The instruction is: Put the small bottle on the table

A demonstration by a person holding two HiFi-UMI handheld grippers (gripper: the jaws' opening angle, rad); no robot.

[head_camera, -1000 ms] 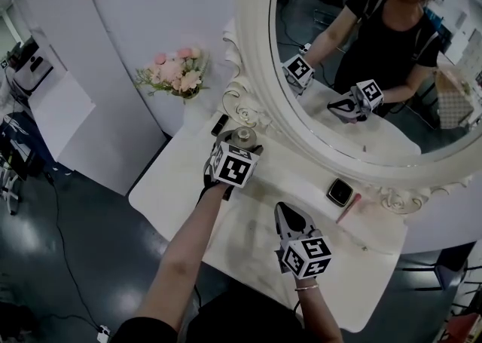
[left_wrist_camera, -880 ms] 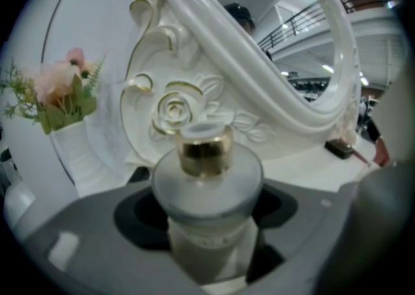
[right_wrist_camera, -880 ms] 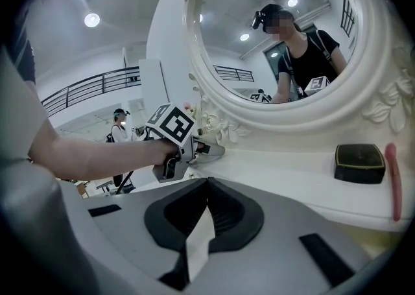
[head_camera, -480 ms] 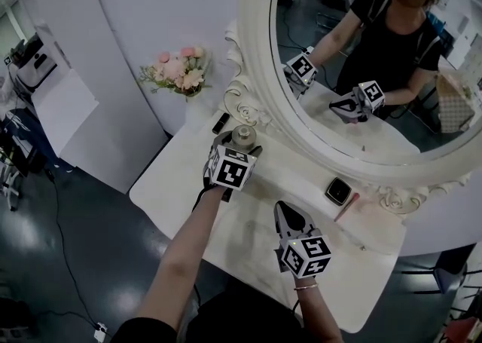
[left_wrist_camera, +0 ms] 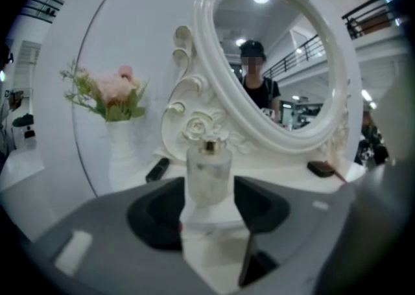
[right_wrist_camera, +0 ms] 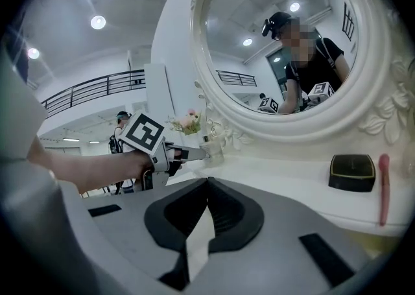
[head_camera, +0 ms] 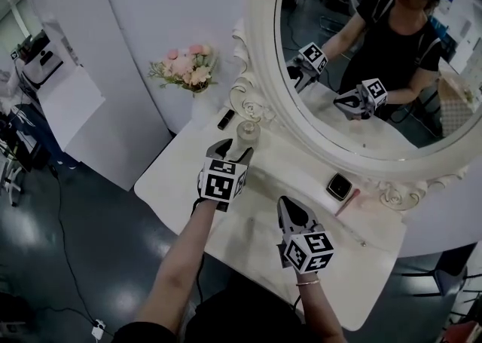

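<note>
The small frosted-glass bottle [head_camera: 247, 132] with a gold cap stands upright on the white dressing table [head_camera: 173, 176], close to the mirror's carved base. My left gripper [head_camera: 232, 150] sits just in front of it, and its jaws are apart and closing. The bottle [left_wrist_camera: 209, 174] stands free beyond the tips, and no pad touches it. In the left gripper view only table surface lies between the dark pads [left_wrist_camera: 155, 219]. My right gripper [head_camera: 291, 210] hovers over the table's front middle, its jaws shut on nothing. The right gripper view shows the left gripper [right_wrist_camera: 188, 153] next to the bottle [right_wrist_camera: 212, 151].
A large oval mirror [head_camera: 361, 55] in a white ornate frame rises behind the table. A vase of pink flowers [head_camera: 188, 70] stands at the far left, with a small black item [head_camera: 226, 118] next to it. A black compact [head_camera: 340, 188] and a pink stick [head_camera: 348, 203] lie right.
The left gripper, which was around the bottle, has drawn back toward the person and left it standing on the table. The right gripper has stayed in place.
</note>
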